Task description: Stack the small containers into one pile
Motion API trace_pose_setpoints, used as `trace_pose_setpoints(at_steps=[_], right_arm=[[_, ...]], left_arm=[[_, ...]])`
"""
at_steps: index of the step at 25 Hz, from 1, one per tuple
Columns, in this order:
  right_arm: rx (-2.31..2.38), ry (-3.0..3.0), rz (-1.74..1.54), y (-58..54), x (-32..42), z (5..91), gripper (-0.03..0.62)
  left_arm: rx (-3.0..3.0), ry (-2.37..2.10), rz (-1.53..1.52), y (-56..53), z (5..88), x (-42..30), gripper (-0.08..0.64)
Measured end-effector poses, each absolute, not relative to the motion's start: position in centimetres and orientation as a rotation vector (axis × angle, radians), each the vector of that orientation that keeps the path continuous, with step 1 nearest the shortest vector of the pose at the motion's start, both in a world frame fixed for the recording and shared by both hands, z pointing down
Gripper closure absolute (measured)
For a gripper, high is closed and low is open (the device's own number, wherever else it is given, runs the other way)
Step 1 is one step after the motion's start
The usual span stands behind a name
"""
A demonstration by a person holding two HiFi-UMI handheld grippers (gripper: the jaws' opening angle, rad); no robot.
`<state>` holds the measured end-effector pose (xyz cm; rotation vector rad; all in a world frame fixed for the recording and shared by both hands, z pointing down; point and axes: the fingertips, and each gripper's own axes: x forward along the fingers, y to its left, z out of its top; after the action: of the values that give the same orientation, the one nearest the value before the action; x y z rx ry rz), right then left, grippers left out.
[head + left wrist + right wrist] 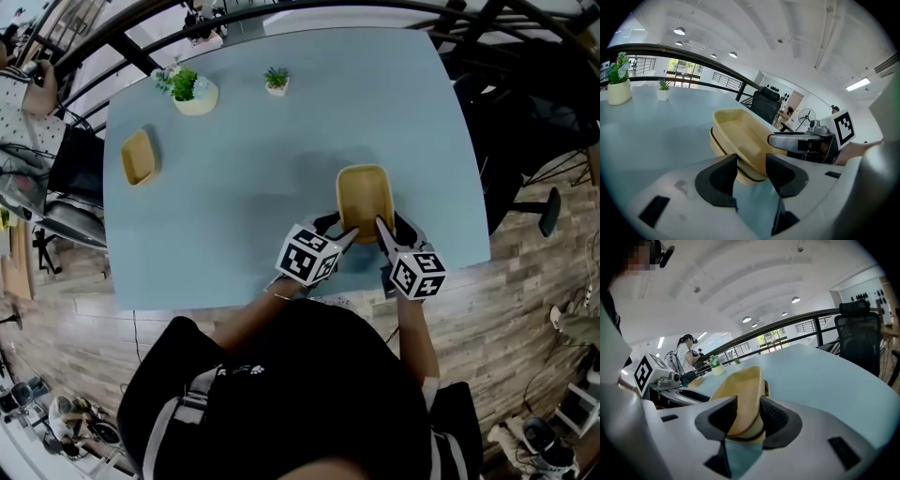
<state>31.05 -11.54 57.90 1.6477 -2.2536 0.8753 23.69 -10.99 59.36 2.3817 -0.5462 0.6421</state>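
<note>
- A stack (364, 195) of two nested yellow trays is at the bench's (281, 131) near edge.
- Left tongs (751, 171) pinch its near-left corner; right tongs (747, 416) pinch its near-right rim.
- A third tray (139, 157) lies well apart at the far left, near two potted plants (195, 89).

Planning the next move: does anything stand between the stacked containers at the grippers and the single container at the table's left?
Nothing visible: only bare table between the stack and the single container. The large plant and the small plant stand farther back, off that line.
</note>
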Motion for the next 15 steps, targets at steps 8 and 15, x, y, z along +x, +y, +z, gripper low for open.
trace_pose_setpoints(at_steps=[8, 15], right_arm=[[1.623, -2.237, 0.892, -11.4, 30.9, 59.1, 0.419], [1.623, -2.235, 0.888, -11.5, 31.2, 59.4, 0.419]], left_arm=[[2.376, -0.571, 0.656, -11.1, 60.1, 23.6, 0.387], [2.389, -0.576, 0.688, -11.1, 60.5, 23.9, 0.387]])
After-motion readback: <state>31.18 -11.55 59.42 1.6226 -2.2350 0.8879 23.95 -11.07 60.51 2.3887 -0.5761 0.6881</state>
